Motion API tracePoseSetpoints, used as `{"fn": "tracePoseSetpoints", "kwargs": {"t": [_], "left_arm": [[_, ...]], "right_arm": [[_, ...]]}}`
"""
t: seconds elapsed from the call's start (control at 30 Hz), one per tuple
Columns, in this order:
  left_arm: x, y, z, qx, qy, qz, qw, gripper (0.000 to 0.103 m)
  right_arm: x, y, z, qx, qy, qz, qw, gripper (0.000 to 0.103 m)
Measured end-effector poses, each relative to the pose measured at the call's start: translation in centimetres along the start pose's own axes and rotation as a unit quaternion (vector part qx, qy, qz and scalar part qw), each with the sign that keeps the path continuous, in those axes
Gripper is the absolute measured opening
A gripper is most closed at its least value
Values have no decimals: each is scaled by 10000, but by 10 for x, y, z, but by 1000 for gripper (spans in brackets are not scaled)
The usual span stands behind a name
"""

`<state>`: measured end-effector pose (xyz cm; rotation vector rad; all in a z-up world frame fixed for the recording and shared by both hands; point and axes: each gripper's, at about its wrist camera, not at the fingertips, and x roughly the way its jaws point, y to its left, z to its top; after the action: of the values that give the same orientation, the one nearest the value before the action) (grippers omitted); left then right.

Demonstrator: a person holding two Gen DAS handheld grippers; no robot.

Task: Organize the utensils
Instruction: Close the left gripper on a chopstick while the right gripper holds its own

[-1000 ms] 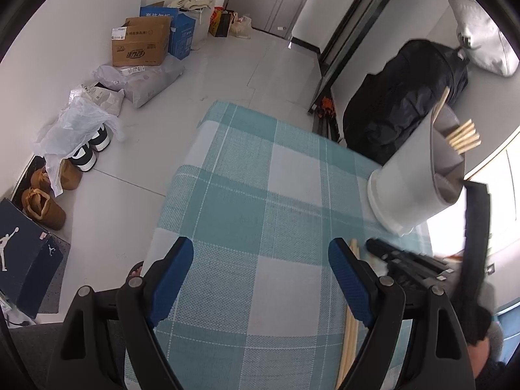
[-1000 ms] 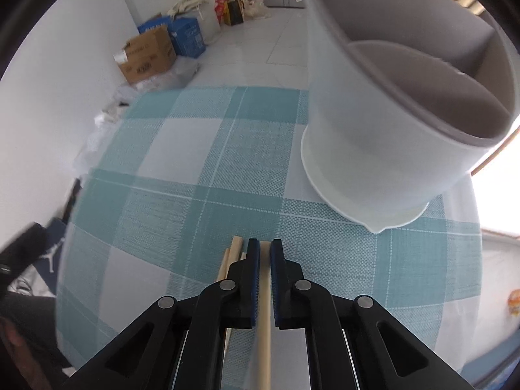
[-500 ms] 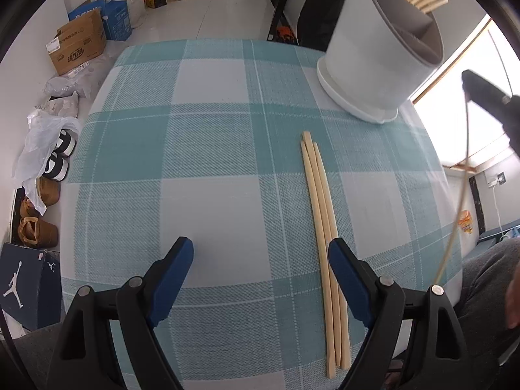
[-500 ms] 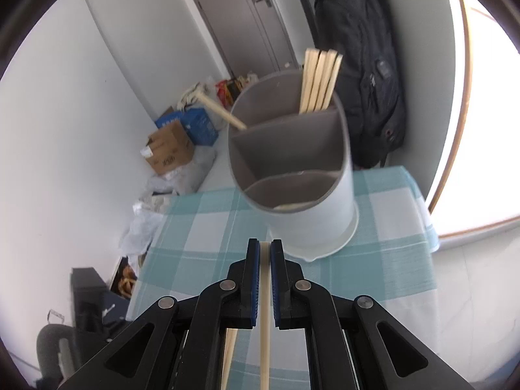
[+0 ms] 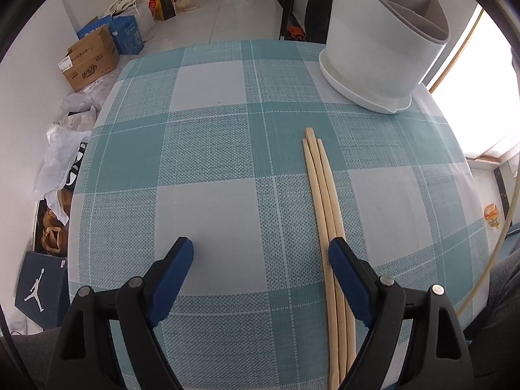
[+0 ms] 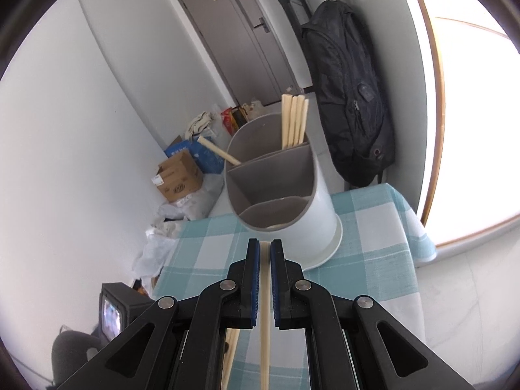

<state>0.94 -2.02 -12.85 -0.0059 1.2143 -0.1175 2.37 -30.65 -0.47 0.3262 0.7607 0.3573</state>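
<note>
A teal-and-white checked cloth [image 5: 208, 149] covers the worktop; cardboard boxes [image 5: 89, 60] and bags are seen on the tiled floor, a black backpack [image 6: 347, 97] against the wall. The white divided holder [image 6: 292, 201] holds chopsticks [image 6: 294, 120] in its far compartment. Three chopsticks on the cloth [image 5: 325, 201] lie by the wide-spread left claw [image 5: 260, 253]. One chopstick [image 6: 265, 292] is clenched in the right claw [image 6: 265, 253].
</note>
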Motion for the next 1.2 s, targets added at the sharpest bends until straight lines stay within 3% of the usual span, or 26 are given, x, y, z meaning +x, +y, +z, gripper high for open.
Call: {"fn": "tracePoseSetpoints", "kwargs": {"t": [0.47,0.8,1.0,1.07,1.13,1.2], "left_arm": [[11,-7,14,22,115,260,9996,82],[20,-10,39,195,135,481,9986,81],[21,-18,48,534,228,-25,9983,32],[20,-16,48,497,182,-107,9985,28],[20,-11,49,435,162,-103,9989,13],[19,-7,48,365,185,-227,9989,3]], "right_arm": [[-14,-35,7,525,-31,95,9986,6],[-16,-30,6,488,54,280,9984,6],[-16,-32,8,578,90,381,9976,6],[-17,-32,9,595,95,403,9974,6],[-18,-33,9,597,87,409,9973,6],[-18,-34,10,618,83,403,9972,6]]}}
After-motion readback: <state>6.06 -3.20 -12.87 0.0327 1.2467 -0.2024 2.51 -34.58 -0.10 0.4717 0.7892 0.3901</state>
